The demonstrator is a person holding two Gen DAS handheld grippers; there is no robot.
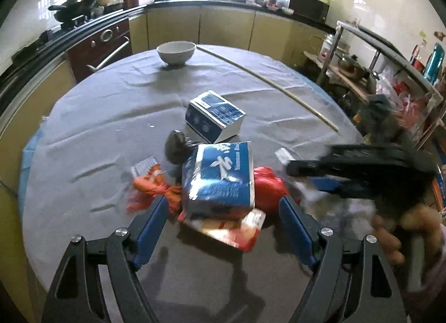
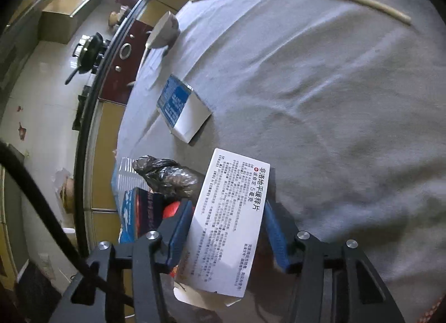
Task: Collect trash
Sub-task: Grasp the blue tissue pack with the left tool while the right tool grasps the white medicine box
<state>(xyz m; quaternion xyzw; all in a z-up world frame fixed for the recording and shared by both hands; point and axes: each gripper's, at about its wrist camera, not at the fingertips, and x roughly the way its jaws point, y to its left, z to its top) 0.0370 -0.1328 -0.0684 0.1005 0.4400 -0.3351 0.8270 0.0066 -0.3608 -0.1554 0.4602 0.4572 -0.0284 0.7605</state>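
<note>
in the left wrist view our left gripper (image 1: 223, 208) stands with its blue-padded jaws spread wide, nothing pinched between them; a glossy blue tissue pack (image 1: 220, 178) with white characters sits in the gap on the heap of trash. under it, toward 6 o'clock, lies a flat red-and-white printed wrapper (image 1: 237, 232). at 9 o'clock of the pack we see a frayed orange net bag (image 1: 152, 187), at 3 o'clock a crumpled red plastic bag (image 1: 269, 183), and at 11 o'clock a wrinkled black plastic bag (image 1: 175, 146).

in the right wrist view our right gripper (image 2: 227, 221) has its pads pressed on the two long sides of a white cardboard medicine box (image 2: 228, 219), gripping it; its face carries dense chinese print and "5".

beyond the heap, toward 12 o'clock, stands a blue-and-white carton (image 1: 214, 116) with round marks on its side. all rests on a creased grey tablecloth (image 1: 97, 127). further out at 2 o'clock lies a long pale stick (image 1: 267, 80), and farthest, at 12 o'clock, a smooth white bowl (image 1: 175, 52).
</note>
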